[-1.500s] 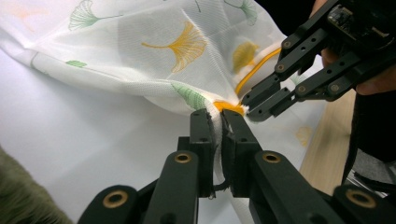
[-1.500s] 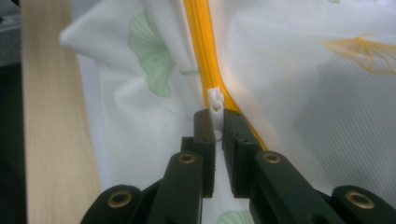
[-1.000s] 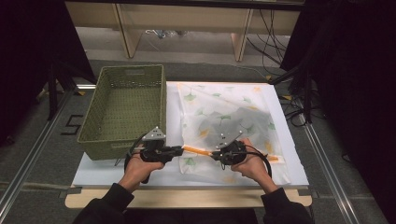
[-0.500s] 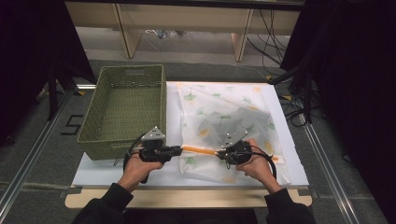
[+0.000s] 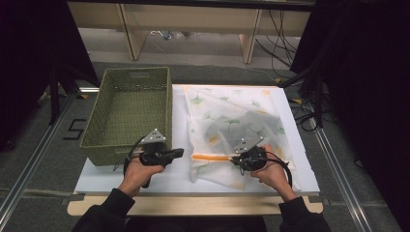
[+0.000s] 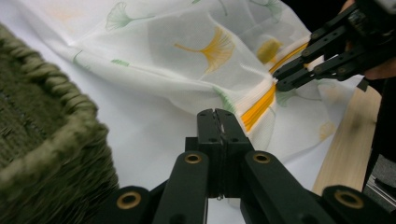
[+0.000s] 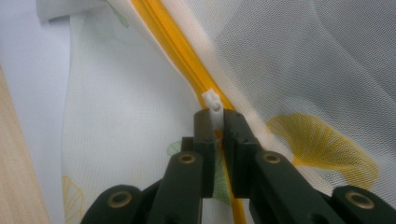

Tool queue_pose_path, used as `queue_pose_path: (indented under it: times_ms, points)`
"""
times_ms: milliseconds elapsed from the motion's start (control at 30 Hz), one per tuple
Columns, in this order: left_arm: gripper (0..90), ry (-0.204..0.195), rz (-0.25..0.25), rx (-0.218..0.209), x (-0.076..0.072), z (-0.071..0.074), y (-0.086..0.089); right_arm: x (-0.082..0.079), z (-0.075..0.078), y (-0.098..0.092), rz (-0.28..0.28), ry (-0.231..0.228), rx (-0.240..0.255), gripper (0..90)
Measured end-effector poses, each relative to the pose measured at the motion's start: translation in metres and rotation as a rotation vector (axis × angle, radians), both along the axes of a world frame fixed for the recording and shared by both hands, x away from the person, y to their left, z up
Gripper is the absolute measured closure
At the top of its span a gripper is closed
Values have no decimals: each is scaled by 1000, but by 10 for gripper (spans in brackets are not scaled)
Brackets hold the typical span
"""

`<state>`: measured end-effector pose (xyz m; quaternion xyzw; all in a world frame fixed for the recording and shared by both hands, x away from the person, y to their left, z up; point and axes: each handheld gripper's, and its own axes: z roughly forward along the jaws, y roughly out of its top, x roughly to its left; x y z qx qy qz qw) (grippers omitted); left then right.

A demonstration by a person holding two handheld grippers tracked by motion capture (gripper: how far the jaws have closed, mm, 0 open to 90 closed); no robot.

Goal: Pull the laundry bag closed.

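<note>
Jaws of the right gripper pinch the white zipper pull; left gripper jaws pressed together, empty.

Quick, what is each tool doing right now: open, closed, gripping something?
Left tool: closed, gripping nothing, just short of the mesh bag.
Right tool: closed on the white zipper pull of the bag's orange zipper.

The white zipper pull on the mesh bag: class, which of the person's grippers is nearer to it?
Right. The right gripper has its jaws closed on the white zipper pull. The left gripper, jaws shut on nothing, sits off the mesh bag, beside the green basket.
</note>
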<state>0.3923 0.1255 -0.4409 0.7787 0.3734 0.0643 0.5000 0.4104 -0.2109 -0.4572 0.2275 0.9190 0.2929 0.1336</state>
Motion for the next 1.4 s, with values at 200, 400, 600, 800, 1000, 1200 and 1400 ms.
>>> queue_pose_path:
  times_ms: [200, 400, 600, 800, 1000, 1200, 1400]
  points:
    - [704, 86, -28, 15, -1, -11, -11, -1, 0, 2, 14, -9, -17, 853]
    - [547, 134, -26, -44, -1, -11, -16, 0, 0, 2, 22, -25, -14, 853]
    - [468, 163, -20, 3, 5, -22, -35, -2, 2, 4, 13, -17, -11, 853]
    - [838, 125, -41, -6, 4, -23, -44, -1, 1, 3, 29, -21, -18, 853]
    - [854, 110, -32, -3, 2, -17, -35, -4, 5, 7, 35, -30, -9, 853]
    - [855, 100, -21, 8, 2, -15, -28, -5, 6, 3, 14, -32, -11, 853]
    - [855, 98, -14, 9, 2, -14, -28, -7, 6, -7, -7, -27, -22, 854]
